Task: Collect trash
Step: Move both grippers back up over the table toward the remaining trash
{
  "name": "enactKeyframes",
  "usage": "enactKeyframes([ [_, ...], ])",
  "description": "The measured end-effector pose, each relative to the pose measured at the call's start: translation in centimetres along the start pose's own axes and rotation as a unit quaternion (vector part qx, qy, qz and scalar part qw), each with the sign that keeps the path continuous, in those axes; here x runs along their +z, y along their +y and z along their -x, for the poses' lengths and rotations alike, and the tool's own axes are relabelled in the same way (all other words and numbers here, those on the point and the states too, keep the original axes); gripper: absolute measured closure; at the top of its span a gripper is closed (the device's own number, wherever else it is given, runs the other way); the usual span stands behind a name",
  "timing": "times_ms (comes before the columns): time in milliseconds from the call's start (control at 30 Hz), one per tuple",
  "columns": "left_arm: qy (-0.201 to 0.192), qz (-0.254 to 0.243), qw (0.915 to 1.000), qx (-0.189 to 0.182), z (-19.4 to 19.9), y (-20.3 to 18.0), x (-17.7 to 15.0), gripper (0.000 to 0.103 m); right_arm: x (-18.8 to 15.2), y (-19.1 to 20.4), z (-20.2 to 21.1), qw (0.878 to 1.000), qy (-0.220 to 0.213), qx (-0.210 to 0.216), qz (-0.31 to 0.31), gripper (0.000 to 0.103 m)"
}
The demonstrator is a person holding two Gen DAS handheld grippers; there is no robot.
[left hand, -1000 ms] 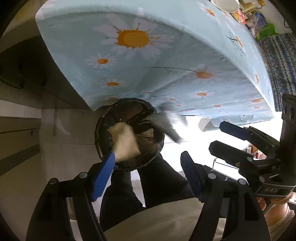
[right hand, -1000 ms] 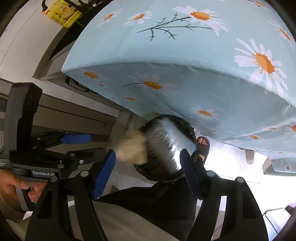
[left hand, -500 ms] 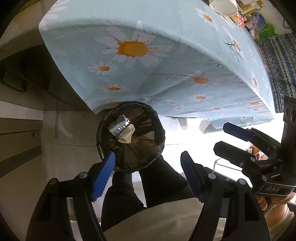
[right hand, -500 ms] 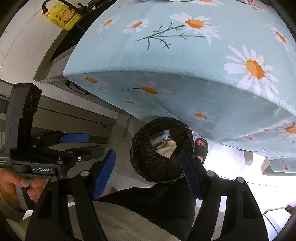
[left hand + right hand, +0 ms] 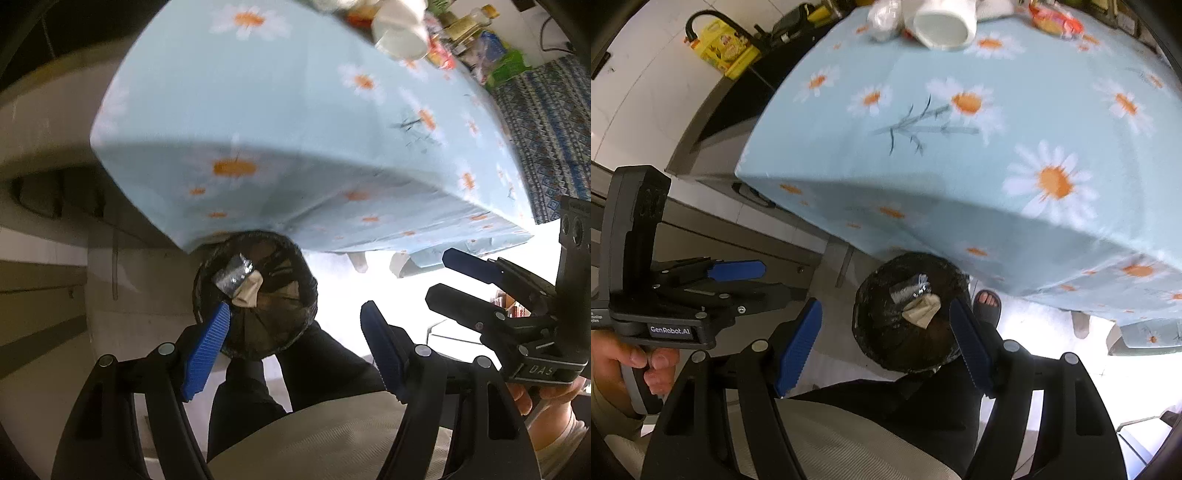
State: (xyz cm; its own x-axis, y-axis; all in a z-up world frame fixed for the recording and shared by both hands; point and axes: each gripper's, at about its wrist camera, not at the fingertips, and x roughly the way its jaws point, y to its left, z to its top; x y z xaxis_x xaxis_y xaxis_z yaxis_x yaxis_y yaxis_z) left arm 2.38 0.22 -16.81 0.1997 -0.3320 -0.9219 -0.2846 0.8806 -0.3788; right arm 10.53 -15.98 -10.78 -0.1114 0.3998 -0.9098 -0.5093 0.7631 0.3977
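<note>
A round bin lined with a black bag (image 5: 258,299) (image 5: 908,317) stands on the floor under the table's corner. Inside it lie a silver foil wrapper (image 5: 232,275) (image 5: 908,290) and a crumpled beige paper (image 5: 249,291) (image 5: 921,308). My left gripper (image 5: 295,349) hangs open above the bin, nothing between its blue pads. My right gripper (image 5: 886,343) is also open and empty, high over the bin. Each gripper shows in the other's view: the right gripper (image 5: 491,291) at the right edge, the left gripper (image 5: 701,284) at the left edge.
The table with the light blue daisy cloth (image 5: 295,129) (image 5: 997,147) fills the upper half. A tipped white cup (image 5: 943,22) (image 5: 400,31), snack packets and bottles sit at its far end. A person's dark trousers (image 5: 314,369) and sandalled foot (image 5: 988,304) are beside the bin.
The foil and the paper dropped into the bin and settled there. Both grippers rose, so the bin looks smaller and more of the tabletop shows. Both stayed open.
</note>
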Motion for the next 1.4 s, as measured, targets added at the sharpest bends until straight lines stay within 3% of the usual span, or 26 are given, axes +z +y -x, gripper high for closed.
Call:
enactKeyframes([
  [533, -0.066, -0.059, 0.9961, -0.006, 4.9, -5.2, 5.9, 0.032, 4.3, -3.3, 8.2, 0.994, -0.107, -0.033, -0.011, 0.032],
  [833, -0.087, -0.079, 0.9930, 0.000, 5.4, -7.9, 11.7, 0.032, 7.6, -6.8, 9.6, 0.992, -0.121, -0.046, -0.010, 0.032],
  [1100, -0.096, -0.078, 0.9921, 0.020, 4.9, -9.4, 17.2, 0.032, 12.8, -10.8, 9.9, 0.991, -0.125, -0.047, -0.004, 0.032],
  [1400, -0.076, -0.071, 0.9939, 0.036, 2.3, -11.0, 22.1, 0.032, 18.4, -14.4, 9.5, 0.991, -0.129, -0.028, 0.000, 0.031],
])
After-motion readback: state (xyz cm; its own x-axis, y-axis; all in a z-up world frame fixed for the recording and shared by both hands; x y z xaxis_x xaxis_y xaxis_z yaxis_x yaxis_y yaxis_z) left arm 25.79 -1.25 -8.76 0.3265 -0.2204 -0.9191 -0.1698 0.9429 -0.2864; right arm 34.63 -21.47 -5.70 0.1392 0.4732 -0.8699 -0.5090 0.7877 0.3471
